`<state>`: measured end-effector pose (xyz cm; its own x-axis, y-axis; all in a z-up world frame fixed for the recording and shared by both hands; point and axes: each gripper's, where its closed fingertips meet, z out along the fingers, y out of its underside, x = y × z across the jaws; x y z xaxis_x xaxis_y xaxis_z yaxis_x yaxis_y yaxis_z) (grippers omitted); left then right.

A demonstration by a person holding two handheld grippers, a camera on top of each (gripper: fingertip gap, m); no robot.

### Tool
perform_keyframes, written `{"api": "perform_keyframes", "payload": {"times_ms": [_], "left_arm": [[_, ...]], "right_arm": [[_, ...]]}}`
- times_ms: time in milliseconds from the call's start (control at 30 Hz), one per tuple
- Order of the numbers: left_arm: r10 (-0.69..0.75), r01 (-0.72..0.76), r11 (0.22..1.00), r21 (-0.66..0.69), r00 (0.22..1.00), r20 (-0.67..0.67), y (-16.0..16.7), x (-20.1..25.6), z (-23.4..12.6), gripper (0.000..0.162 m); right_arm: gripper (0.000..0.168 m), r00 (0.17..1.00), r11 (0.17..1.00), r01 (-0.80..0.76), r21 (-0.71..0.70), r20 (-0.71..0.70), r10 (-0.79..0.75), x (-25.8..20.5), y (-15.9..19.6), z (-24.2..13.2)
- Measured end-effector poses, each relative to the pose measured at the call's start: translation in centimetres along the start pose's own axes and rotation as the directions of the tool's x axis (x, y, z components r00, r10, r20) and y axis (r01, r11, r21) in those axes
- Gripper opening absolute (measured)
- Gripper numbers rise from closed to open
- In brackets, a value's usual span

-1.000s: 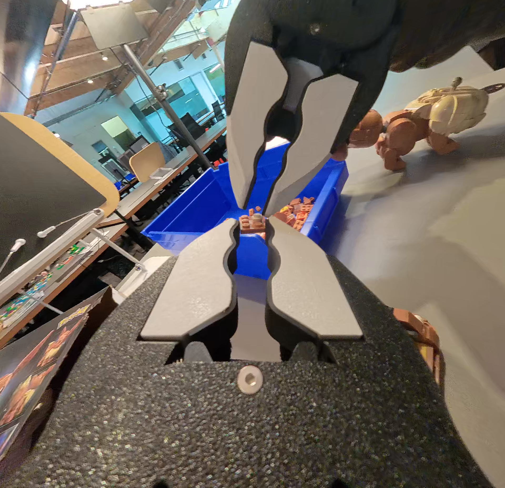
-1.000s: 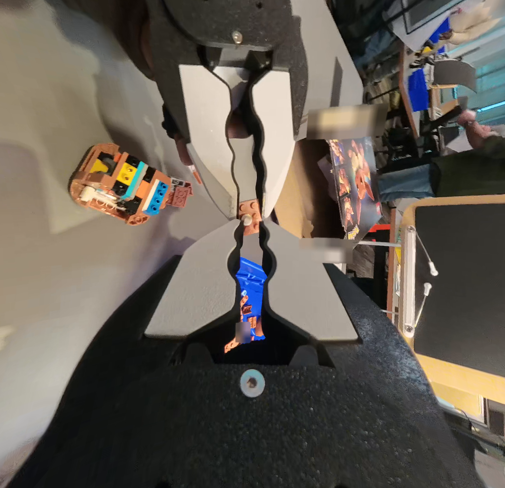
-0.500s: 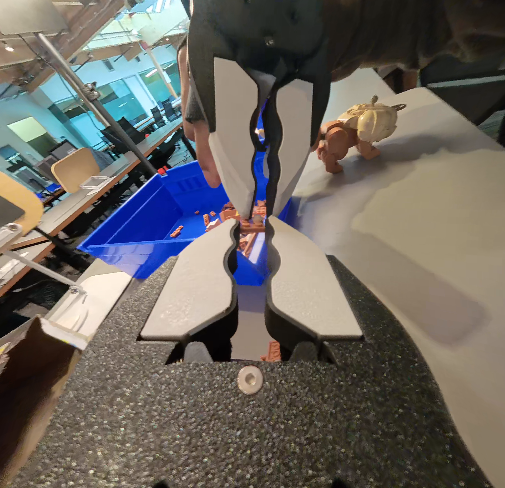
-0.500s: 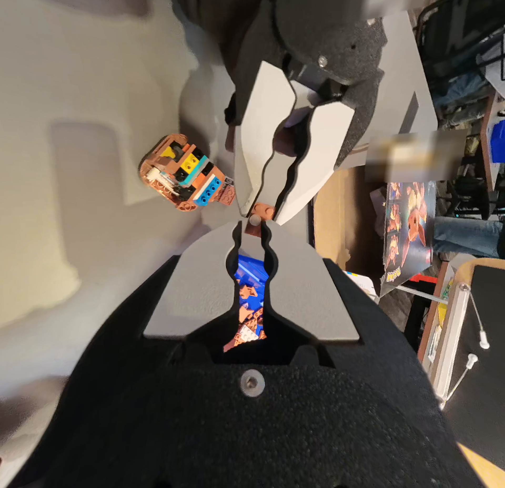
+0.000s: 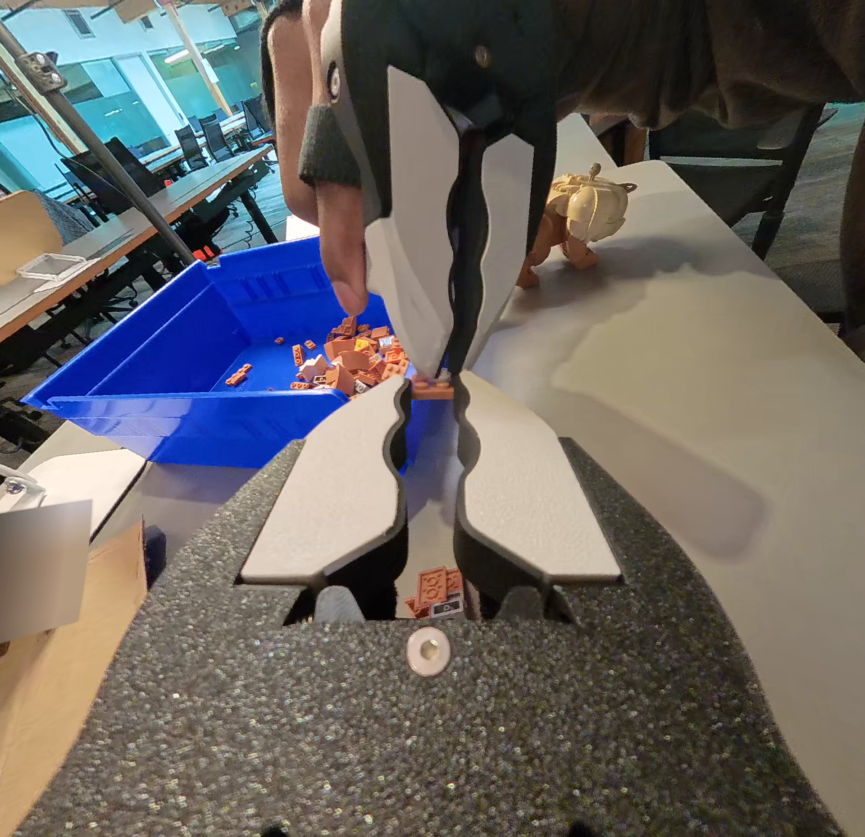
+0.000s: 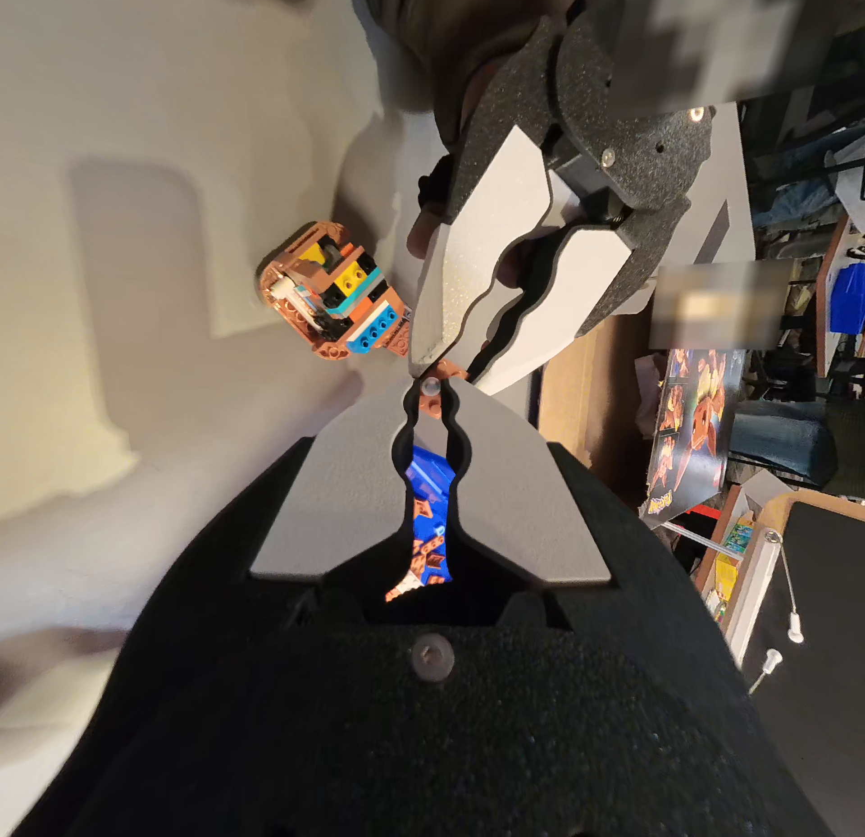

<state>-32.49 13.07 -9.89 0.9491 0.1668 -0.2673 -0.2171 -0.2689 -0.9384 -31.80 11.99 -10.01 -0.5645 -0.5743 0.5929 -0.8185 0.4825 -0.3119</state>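
Blue bin (image 5: 187, 412) — orange-brown bricks (image 5: 360, 360); cream-and-brown toy figure (image 5: 585, 215)

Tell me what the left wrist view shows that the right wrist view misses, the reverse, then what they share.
Left only: a cream-and-brown brick animal. Right only: the yellow-and-blue side of a brick block and a printed box. Both: the left tongs and right tongs meeting tip to tip on a brown plate, and the blue bin of loose bricks.
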Motion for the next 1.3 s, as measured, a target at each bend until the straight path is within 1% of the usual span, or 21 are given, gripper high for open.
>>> {"api": "perform_keyframes", "payload": {"times_ms": [133,200,333,500,567,667,800,933,1067,1167,1300], "left_arm": [[-0.005,0.005,1.0,-0.004,1.0,0.003,0.0,0.0,0.0,0.016],[-0.026,0.025,1.0,0.012,1.0,0.013,-0.1,-0.4,-0.2,0.016],[-0.09,0.089,0.993,0.08,0.996,0.01,-0.8,-0.9,-0.7,0.017],[-0.101,0.101,0.99,0.094,0.995,-0.008,-0.8,-0.6,-0.5,0.017],[-0.088,0.089,0.993,0.077,0.996,-0.015,-0.7,-0.4,-0.4,0.016],[-0.052,0.052,0.998,0.032,0.999,-0.015,-0.3,-0.1,-0.2,0.016],[-0.017,0.016,1.0,-0.017,1.0,-0.015,0.3,0.2,0.0,0.017],[0.031,-0.032,0.998,-0.06,0.999,-0.019,0.7,0.5,0.2,0.016],[0.062,-0.063,0.994,-0.094,0.998,-0.018,1.2,0.7,0.4,0.016],[0.057,-0.057,0.994,-0.095,0.998,-0.008,1.3,0.5,0.3,0.016],[0.02,-0.02,0.999,-0.038,1.0,0.003,0.7,-0.1,-0.1,0.016]], "right_arm": [[0.006,1.0,1.0,-0.009,-0.009,-0.02,0.009,0.1,0.2,0.0],[0.006,0.997,1.0,-0.031,-0.001,-0.071,0.031,0.7,0.2,-0.1],[0.005,0.98,0.992,-0.113,0.059,-0.161,0.121,1.5,0.0,-0.6],[0.004,0.967,0.979,-0.171,0.11,-0.174,0.188,1.2,-0.1,-0.7],[0.005,0.974,0.985,-0.139,0.106,-0.167,0.155,0.9,-0.1,-0.6],[0.005,0.986,0.996,-0.056,0.063,-0.151,0.065,0.4,0.0,-0.3],[0.006,0.995,1.0,0.023,0.013,-0.098,-0.022,-0.1,0.1,0.2],[0.009,0.996,0.997,0.079,-0.023,-0.032,-0.079,-0.6,0.2,0.6],[0.007,0.993,0.992,0.115,-0.057,0.024,-0.113,-1.1,0.3,1.0],[0.006,0.994,0.992,0.108,-0.072,-0.011,-0.109,-0.8,0.5,1.1],[0.006,0.994,1.0,0.01,-0.02,-0.112,-0.012,0.1,0.3,0.6]]}}
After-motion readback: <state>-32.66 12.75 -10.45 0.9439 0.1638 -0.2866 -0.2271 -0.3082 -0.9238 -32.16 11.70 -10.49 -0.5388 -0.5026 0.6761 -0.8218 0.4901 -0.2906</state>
